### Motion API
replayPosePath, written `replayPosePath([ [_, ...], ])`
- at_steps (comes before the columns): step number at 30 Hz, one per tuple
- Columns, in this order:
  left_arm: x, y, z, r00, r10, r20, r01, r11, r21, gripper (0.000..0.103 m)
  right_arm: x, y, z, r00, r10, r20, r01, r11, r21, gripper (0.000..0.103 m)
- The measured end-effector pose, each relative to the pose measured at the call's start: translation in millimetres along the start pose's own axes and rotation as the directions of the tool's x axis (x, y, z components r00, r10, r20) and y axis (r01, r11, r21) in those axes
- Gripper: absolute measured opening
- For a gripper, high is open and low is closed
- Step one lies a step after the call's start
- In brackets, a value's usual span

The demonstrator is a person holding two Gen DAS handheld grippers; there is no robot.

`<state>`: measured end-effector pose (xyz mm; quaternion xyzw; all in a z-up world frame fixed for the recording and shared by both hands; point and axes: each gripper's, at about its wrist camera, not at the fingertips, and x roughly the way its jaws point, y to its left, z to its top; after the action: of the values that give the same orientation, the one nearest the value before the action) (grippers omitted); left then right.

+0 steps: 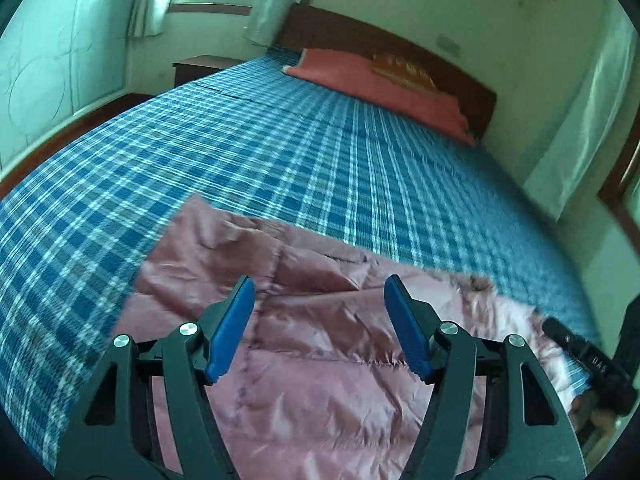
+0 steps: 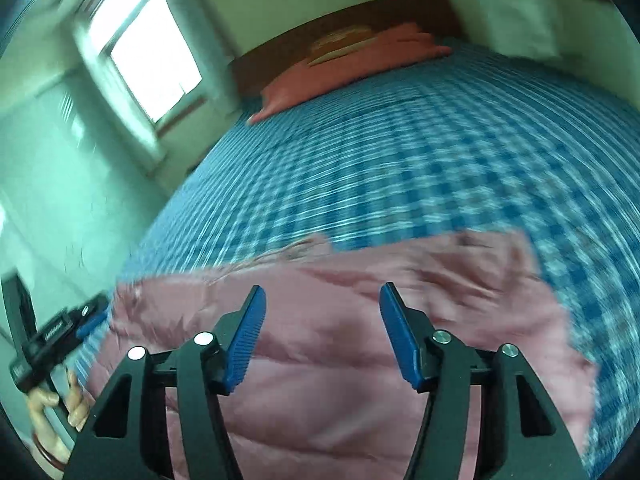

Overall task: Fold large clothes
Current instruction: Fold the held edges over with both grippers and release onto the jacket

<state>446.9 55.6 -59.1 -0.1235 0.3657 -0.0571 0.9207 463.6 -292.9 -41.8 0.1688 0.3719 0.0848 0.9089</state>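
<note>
We hold both tools released — left tool (image 1: pixel 320 292), right tool (image 2: pixel 322 300) — above the pink jacket (image 1: pixel 320 352). It lies spread on the bed (image 1: pixel 280 140), lower frame, ready for gripping.

My left tool (image 1: pixel 320 300) has its two blue pads (image 1: pixel 232 328) spread wide, with nothing held between them. My right tool (image 2: pixel 322 308) is spread the same way, its ribbed blue pads (image 2: pixel 246 336) parted and gripping nothing. Both point forward and slightly down. From the right wrist view I can see my left hand (image 2: pixel 60 404) at the lower left edge, fingers wrapped around the black handle. The right wrist view is blurred.
</note>
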Motion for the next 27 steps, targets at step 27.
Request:
replayPosePath([
  [27, -11, 74, -8, 0.993, -0.056, -0.103, 0.033, 0.976, -0.213, 0.074, -64, -110, -11, 0.987, -0.125, -0.097, 0.145, 0.960, 0.239, 0.056],
])
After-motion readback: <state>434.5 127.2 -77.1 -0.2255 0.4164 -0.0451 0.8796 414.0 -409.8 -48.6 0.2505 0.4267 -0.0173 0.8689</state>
